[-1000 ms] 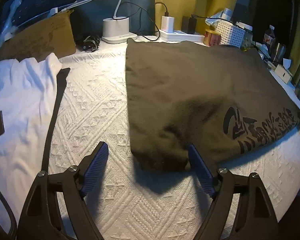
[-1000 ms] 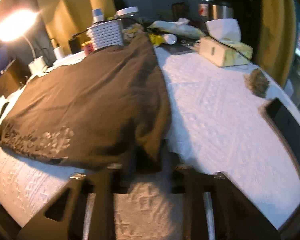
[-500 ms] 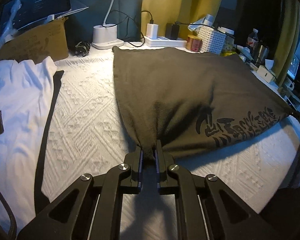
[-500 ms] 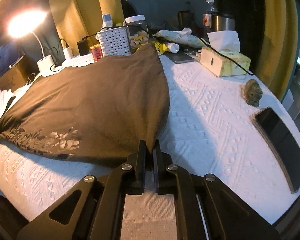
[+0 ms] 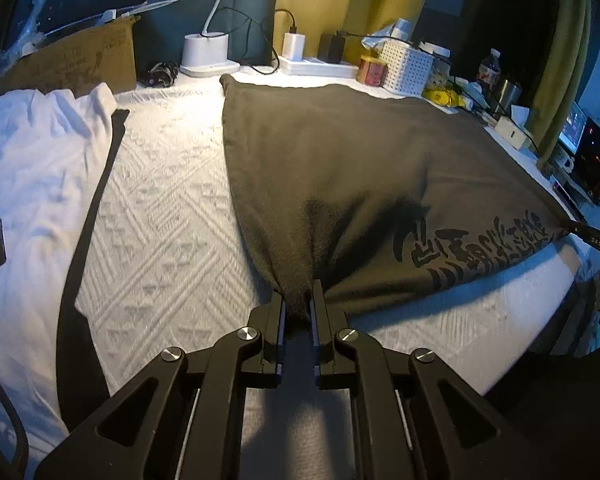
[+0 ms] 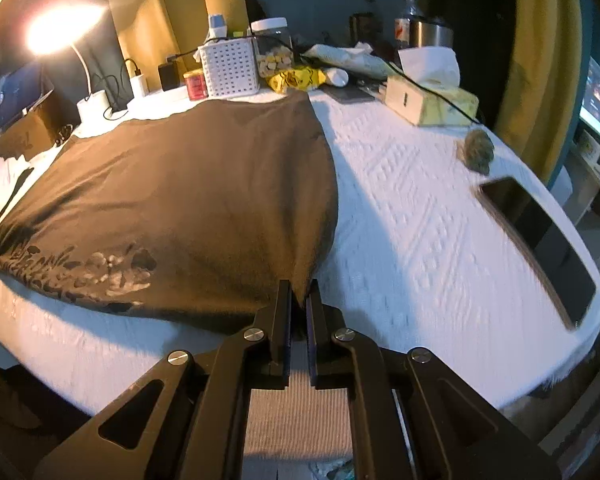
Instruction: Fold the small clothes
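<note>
A dark olive-brown garment with black printed lettering lies spread on the white textured table cover. My left gripper is shut on its near left corner, the cloth bunched between the pads. In the right wrist view the same garment shows, and my right gripper is shut on its near right corner. The near edge is lifted slightly and stretched between the two grippers. The right gripper's tip shows at the far right of the left wrist view.
A white garment and a black strap lie at the left. A lamp base, chargers, a white basket, jars and a tissue box line the back. A phone and a small brown lump lie at the right.
The left gripper went from wide open around the garment's corner to shut on it. Both grippers have drawn back toward the near edge, pulling the garment's front edge taut.
</note>
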